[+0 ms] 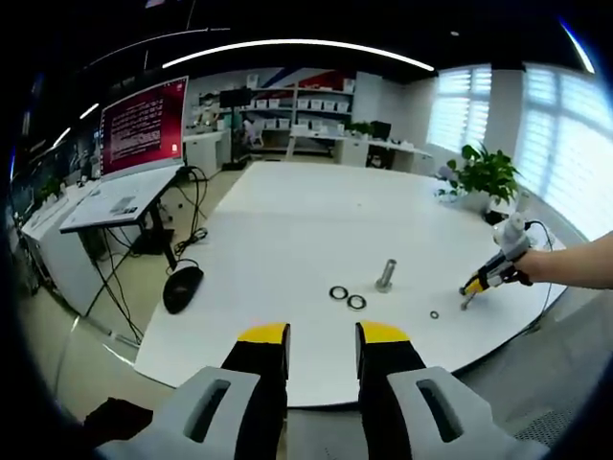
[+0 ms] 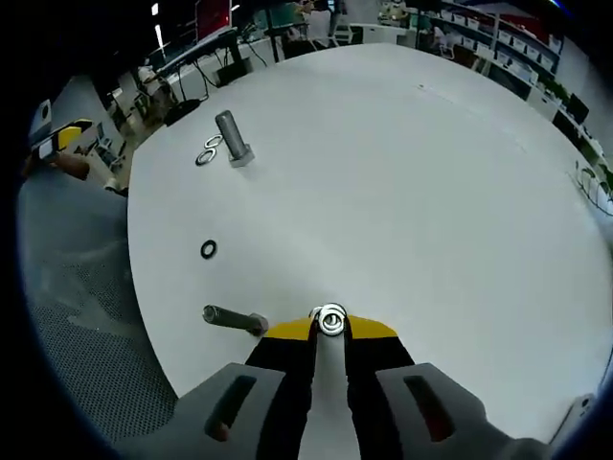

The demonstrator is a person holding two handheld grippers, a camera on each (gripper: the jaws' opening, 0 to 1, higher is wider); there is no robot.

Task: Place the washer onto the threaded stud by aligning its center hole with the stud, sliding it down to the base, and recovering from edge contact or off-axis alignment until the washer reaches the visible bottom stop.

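Left gripper view, left to right. Red screen [image 1: 144,125] at upper left, over a grey desk [image 1: 120,203] with cables hanging below. Dark round object [image 1: 182,287] on the floor by the table edge at lower left. White table [image 1: 287,230] across the middle. Left gripper [image 1: 322,337] at bottom centre, yellow-tipped jaws apart, nothing between them, short of the table's near edge. Two washers [image 1: 347,297] lying flat and touching each other just above the jaws. Upright threaded stud [image 1: 386,274] just right of them, standing on its head. Small dark ring [image 1: 434,314] further right, apart from the stud. Right gripper [image 1: 469,291] at right centre, tip down near the table, held by a hand [image 1: 536,266]; jaw state not clear from here. Potted plant [image 1: 484,174] at upper right.

Right gripper view, left to right. Yellow tip of the left gripper at the far left edge. Lying bolt [image 2: 233,319] at lower left of the table [image 2: 402,172]. Small dark ring [image 2: 208,249] above it. Two washers [image 2: 208,150] at upper left, just beside the upright threaded stud [image 2: 231,137]. Right gripper [image 2: 330,326] at bottom centre, jaws pinched on a silver washer [image 2: 331,319] at the tips, well apart from the stud.
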